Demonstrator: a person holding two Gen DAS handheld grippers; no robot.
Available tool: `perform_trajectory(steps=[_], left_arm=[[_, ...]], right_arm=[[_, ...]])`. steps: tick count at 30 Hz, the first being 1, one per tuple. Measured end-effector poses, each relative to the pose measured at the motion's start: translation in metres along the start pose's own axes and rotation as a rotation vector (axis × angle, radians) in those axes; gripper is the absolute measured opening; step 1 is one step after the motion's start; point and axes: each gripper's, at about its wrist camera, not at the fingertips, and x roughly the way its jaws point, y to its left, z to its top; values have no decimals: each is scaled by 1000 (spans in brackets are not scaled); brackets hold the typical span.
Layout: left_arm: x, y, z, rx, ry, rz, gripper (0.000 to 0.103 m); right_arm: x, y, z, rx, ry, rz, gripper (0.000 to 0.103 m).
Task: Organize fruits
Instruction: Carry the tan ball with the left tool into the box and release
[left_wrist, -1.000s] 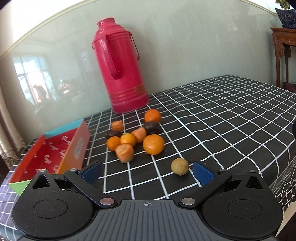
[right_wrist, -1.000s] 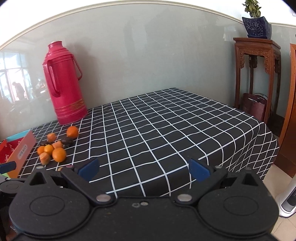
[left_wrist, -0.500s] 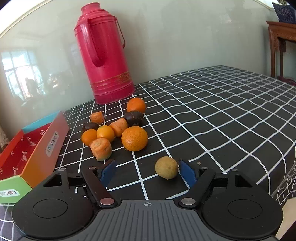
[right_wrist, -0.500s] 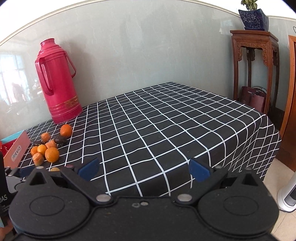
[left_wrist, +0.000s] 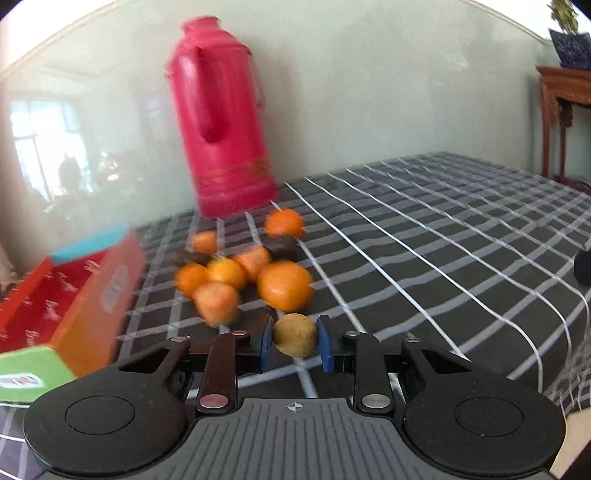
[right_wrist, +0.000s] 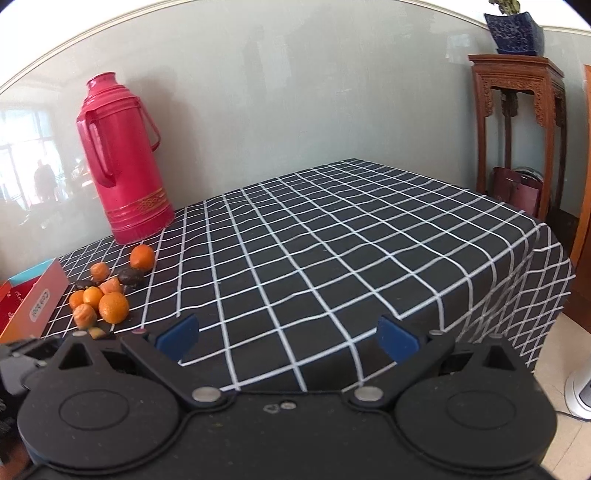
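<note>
My left gripper (left_wrist: 294, 343) is shut on a small round yellow-brown fruit (left_wrist: 294, 334), its blue pads against both sides. Just beyond it lies a pile of fruits (left_wrist: 243, 269): a large orange (left_wrist: 285, 285), several smaller orange ones and two dark ones. The pile also shows in the right wrist view (right_wrist: 107, 291). An open red and orange box (left_wrist: 74, 291) lies left of the pile. My right gripper (right_wrist: 288, 338) is open and empty over the table's front edge, right of the pile.
A tall red thermos (left_wrist: 221, 125) stands behind the fruits by the wall. The black checked tablecloth (right_wrist: 332, 240) covers the table. A wooden stand (right_wrist: 517, 122) with a blue pot (right_wrist: 515, 31) is at the far right. A white appliance (right_wrist: 581, 387) stands on the floor.
My left gripper has moved forward and closed its jaws on the yellow-brown fruit. The left view is blurred from motion. My right gripper has stayed open.
</note>
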Motion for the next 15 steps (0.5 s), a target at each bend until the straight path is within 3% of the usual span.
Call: perform_trajectory(steps=[8,11,15], left_arm=[[-16,87,18,-91,-60,242,26],[-6,130,16,-132,-25,363,26],[14,180,5,-222,70,464,26]], right_arm=[[20,45,4,-63,19,111,97],[26,66,2,-99,35,158,97],[33,92,2,-149,42,199,97]])
